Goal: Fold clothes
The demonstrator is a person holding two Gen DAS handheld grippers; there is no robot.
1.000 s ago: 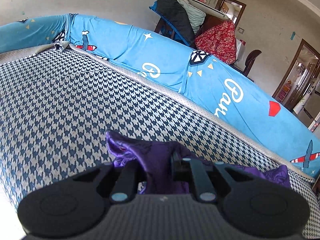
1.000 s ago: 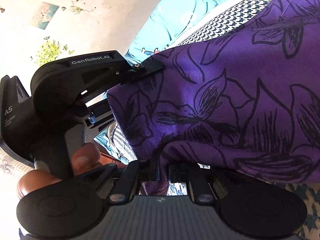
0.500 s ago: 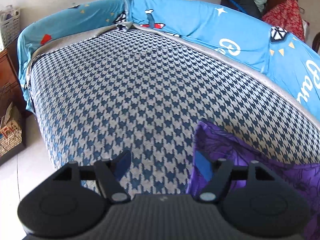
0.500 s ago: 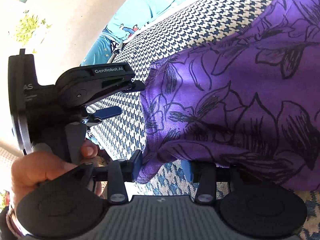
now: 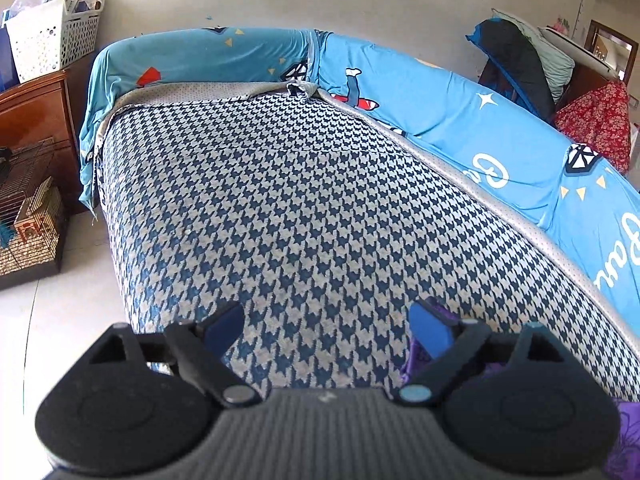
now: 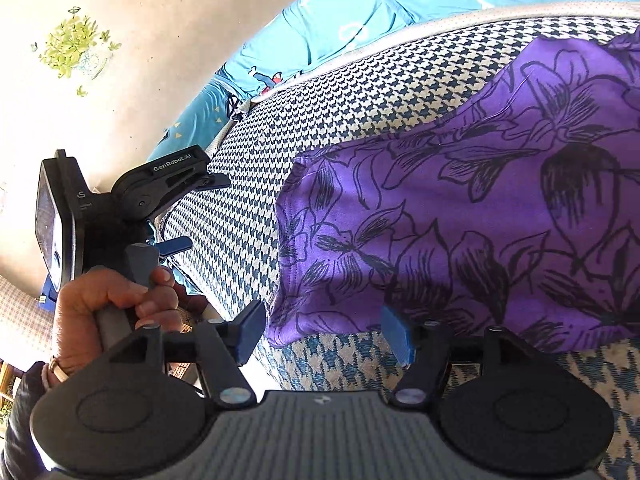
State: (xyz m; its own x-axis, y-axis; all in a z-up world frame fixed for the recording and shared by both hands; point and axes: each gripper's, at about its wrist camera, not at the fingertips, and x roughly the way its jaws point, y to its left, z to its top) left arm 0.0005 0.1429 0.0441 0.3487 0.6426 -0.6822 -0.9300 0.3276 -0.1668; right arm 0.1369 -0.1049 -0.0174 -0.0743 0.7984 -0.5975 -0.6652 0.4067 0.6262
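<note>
A purple garment (image 6: 460, 220) with black flower outlines lies spread on the houndstooth seat (image 6: 320, 100). My right gripper (image 6: 324, 334) sits at its near left corner. Its jaws are opening, the cloth's hem lies loose between the blue pads (image 6: 396, 338), and neither pad presses on it. My left gripper (image 5: 326, 328) hovers over bare houndstooth seat (image 5: 300, 200), its jaws opening with nothing between them. Only a scrap of the purple garment (image 5: 624, 440) shows by its right finger. The right wrist view shows the left gripper (image 6: 200, 214) left of the garment, held by a hand (image 6: 116, 300).
A blue printed cover (image 5: 440, 92) drapes the backrest behind and to the right. Left of the seat stand a wooden cabinet (image 5: 36, 112) with a white basket (image 5: 48, 36) and a wire cage (image 5: 28, 220) on the pale floor. Piled clothes (image 5: 520, 68) sit at far right.
Both grippers were shut on the purple garment's edge and have let go and opened. The left one swung left off the cloth. The garment has dropped flat onto the seat.
</note>
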